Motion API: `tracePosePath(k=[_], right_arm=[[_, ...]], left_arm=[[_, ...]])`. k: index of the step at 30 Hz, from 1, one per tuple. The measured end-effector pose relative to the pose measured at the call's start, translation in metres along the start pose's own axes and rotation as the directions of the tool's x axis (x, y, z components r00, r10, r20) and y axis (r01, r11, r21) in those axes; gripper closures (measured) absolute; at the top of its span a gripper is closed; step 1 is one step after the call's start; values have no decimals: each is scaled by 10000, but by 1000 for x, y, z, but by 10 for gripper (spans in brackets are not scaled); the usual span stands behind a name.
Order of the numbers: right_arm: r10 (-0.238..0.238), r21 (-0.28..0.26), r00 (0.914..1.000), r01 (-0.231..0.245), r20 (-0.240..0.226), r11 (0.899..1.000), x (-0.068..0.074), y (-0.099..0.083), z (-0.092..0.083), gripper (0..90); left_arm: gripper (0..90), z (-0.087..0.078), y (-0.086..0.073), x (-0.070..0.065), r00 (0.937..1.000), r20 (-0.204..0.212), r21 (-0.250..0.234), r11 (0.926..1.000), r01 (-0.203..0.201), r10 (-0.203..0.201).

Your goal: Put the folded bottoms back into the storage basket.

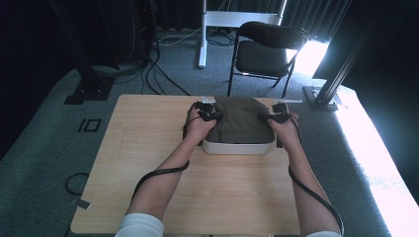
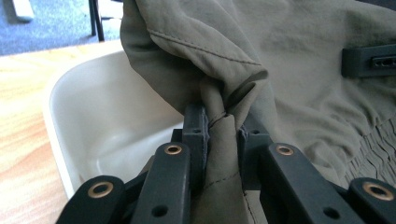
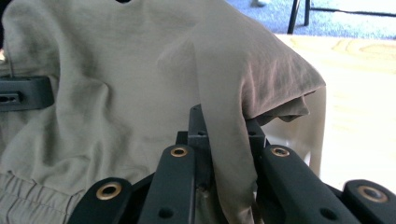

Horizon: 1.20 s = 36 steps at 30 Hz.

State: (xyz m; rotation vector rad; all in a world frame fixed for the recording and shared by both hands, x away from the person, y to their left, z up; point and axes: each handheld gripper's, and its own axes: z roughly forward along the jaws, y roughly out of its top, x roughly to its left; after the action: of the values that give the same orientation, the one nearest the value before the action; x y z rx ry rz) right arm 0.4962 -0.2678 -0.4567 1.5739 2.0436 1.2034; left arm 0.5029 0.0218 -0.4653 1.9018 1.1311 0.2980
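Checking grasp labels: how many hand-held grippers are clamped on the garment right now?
2. The left hand-held gripper pinches a fold at the olive garment's left edge; the right hand-held gripper pinches its right edge, both over the white tub.

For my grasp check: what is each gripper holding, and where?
Both hold the olive garment: left gripper pinches its left edge, right gripper its right edge.

On the table I count one white tub and one olive-green garment in it. There are two grippers, the left gripper and the right gripper, and two bare forearms. Behind the table stands one black folding chair
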Motion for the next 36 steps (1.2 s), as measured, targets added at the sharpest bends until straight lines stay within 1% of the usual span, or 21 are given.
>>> tracePosePath(k=[2, 3, 4, 5, 8, 11, 13, 14, 16, 18, 20, 23, 24, 25, 26, 27, 28, 31, 33, 34, 36], right_arm=[[93, 221, 9998, -96, 157, 9997, 0, -2, 4, 804], [29, 286, 9998, -35, 204, 9996, 1, -4, 6, 804], [-9, 395, 9996, -1, 267, 9992, 1, -5, 8, 803], [-99, 501, 9993, 81, 357, 9987, 2, -6, 10, 803], [-235, 760, 9981, 192, 562, 9969, 5, -9, 16, 803], [-394, 1034, 9963, 314, 761, 9941, 8, -9, 21, 802], [-421, 1210, 9954, 316, 858, 9922, 9, -9, 24, 802], [-376, 1324, 9951, 253, 914, 9909, 9, -9, 26, 802], [-419, 1634, 9939, 248, 1021, 9862, 10, -9, 30, 801], [-434, 1868, 9931, 226, 1085, 9821, 10, -11, 34, 800], [-423, 2133, 9915, 153, 1227, 9769, 10, -11, 36, 799], [-404, 2097, 9906, 121, 1309, 9777, 9, -11, 36, 785], [-348, 2077, 9911, 75, 1282, 9782, 9, -10, 36, 762], [-348, 2077, 9911, 75, 1282, 9782, 9, -10, 36, 762], [-321, 2029, 9929, 83, 1143, 9792, 9, -10, 36, 676], [-321, 2029, 9929, 83, 1143, 9792, 9, -10, 36, 676], [-220, 1860, 9925, -8, 1204, 9826, 10, -9, 36, 629], [-48, 1510, 9918, -146, 1275, 9884, 11, -9, 34, 543], [-214, 1382, 9931, 52, 1157, 9904, 12, -9, 33, 482], [-277, 1354, 9925, 114, 1189, 9907, 13, -9, 32, 459], [-335, 1076, 9914, 198, 1268, 9940, 15, -7, 30, 391]], left_arm=[[793, 2, -2, 2, 10000, -58, 252, 9997, 4, -3], [793, 4, -3, 2, 9999, -125, 356, 9994, 20, -16], [793, 5, -4, 2, 9998, -182, 447, 9990, -44, 52], [792, 7, -5, 2, 9996, -252, 646, 9978, -120, 136], [792, 11, -7, 3, 9989, -445, 940, 9955, -130, 172], [792, 14, -8, 2, 9985, -541, 1097, 9939, -62, 122], [792, 15, -7, 1, 9977, -653, 1248, 9922, -79, 162], [791, 16, -6, 1, 9973, -718, 1355, 9908, -65, 164], [788, 19, -6, 0, 9957, -871, 1667, 9859, -163, 312], [779, 22, -5, -3, 9920, -1080, 1976, 9794, -424, 647], [770, 24, -4, -4, 9887, -1243, 2125, 9756, -556, 834], [768, 26, -5, -4, 9889, -1292, 2302, 9722, -426, 740], [761, 26, -4, -4, 9891, -1287, 2296, 9725, -400, 711], [741, 26, -4, -4, 9891, -1287, 2296, 9725, -400, 711], [707, 26, -4, -4, 9906, -1255, 2209, 9750, -249, 537], [691, 26, -4, -4, 9906, -1255, 2209, 9750, -249, 537], [669, 25, -3, -4, 9915, -1225, 2040, 9788, -185, 442], [639, 24, -4, -4, 9908, -1238, 1933, 9807, -298, 545], [620, 23, -4, -5, 9911, -1232, 1816, 9830, -270, 500], [616, 21, -4, -5, 9909, -1250, 1767, 9839, -276, 503], [608, 18, -3, -5, 9917, -1207, 1652, 9860, -233, 437]])
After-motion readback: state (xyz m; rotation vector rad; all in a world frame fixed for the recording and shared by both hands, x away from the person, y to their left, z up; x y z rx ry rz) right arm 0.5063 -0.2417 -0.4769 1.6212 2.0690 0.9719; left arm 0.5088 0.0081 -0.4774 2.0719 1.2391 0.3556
